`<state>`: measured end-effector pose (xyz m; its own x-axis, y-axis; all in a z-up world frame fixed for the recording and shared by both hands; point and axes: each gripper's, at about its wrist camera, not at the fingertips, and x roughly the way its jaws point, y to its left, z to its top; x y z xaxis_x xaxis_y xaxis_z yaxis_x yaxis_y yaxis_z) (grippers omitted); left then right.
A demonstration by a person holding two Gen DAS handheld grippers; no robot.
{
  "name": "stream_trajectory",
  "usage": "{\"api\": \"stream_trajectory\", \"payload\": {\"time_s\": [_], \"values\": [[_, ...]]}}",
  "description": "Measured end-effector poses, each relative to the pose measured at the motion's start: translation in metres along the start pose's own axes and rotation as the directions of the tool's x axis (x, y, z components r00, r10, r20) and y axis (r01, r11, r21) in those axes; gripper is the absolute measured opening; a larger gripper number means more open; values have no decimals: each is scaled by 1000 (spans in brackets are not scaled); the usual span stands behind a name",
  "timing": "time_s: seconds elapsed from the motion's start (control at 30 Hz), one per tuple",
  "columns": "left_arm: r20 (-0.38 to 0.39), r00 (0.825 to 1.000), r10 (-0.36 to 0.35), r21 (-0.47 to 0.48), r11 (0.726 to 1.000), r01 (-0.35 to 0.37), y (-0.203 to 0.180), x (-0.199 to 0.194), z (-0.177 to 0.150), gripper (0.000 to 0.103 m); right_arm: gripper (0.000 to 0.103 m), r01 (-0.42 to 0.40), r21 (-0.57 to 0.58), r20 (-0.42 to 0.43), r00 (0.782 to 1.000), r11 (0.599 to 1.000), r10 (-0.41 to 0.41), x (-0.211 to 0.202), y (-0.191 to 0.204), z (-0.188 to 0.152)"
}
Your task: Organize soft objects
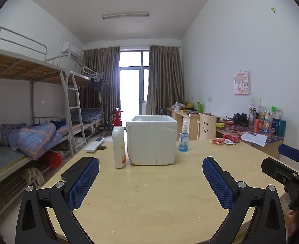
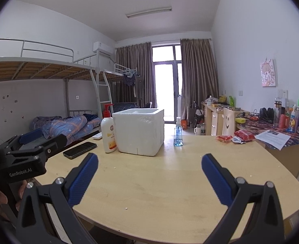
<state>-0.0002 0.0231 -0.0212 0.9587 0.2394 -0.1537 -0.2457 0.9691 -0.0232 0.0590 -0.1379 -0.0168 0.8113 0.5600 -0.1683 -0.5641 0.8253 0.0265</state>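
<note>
Far left, beyond the worktop (image 2: 169, 183): bunk bed (image 1: 27, 142) with a rumpled blue quilt (image 2: 68, 129). On the worktop's left edge, a white remote (image 1: 94, 142) and a black phone (image 2: 80, 147), lying flat. Left claw (image 1: 150, 181) hovering low over the near edge, blue pads (image 1: 83, 183) spread wide apart, gripping nothing. Next along, a white lotion bottle (image 1: 119, 142) with a red pump, upright, just beside the white foam box (image 1: 152, 140), top open, sitting mid-worktop. Right of the box, a small blue spray bottle (image 1: 183, 140), upright, standing clear of it. Right claw (image 2: 149, 180) likewise low over the near edge, pads parted wide, empty. Further right, at the far right edge of the worktop: the soft red packets (image 2: 233, 137), a small cluster lying flat, well apart from the box and both claws. Beyond them, a paper sheet (image 2: 272, 138) on the neighbouring desk, bottles (image 2: 291, 120) lined up against the wall.
</note>
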Motion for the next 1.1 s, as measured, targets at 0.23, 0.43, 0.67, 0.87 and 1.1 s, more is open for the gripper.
{"api": "stream_trajectory", "payload": {"time_s": [0.23, 0.43, 0.67, 0.87, 1.1], "values": [[-9, 1000, -6, 5, 1000, 6, -1, 1, -1, 102, 103, 15, 4, -7, 1000, 1000, -15, 4, -3, -2], [-11, 1000, 2, 7, 1000, -2, 1, 2, -1, 102, 103, 24, 12, -11, 1000, 1000, -24, 5, -3, -3], [-7, 1000, -2, 11, 1000, 2, 1, 2, -1, 102, 103, 27, 16, -20, 999, 1000, -26, 5, -5, -5], [-8, 1000, -1, 8, 1000, 1, 1, 1, -2, 102, 103, 22, 13, -24, 999, 1000, -22, 6, -4, -4], [-8, 1000, 3, 9, 1000, -3, 2, 0, -2, 102, 103, 26, 9, -26, 999, 1000, -26, 6, -4, -5]]}}
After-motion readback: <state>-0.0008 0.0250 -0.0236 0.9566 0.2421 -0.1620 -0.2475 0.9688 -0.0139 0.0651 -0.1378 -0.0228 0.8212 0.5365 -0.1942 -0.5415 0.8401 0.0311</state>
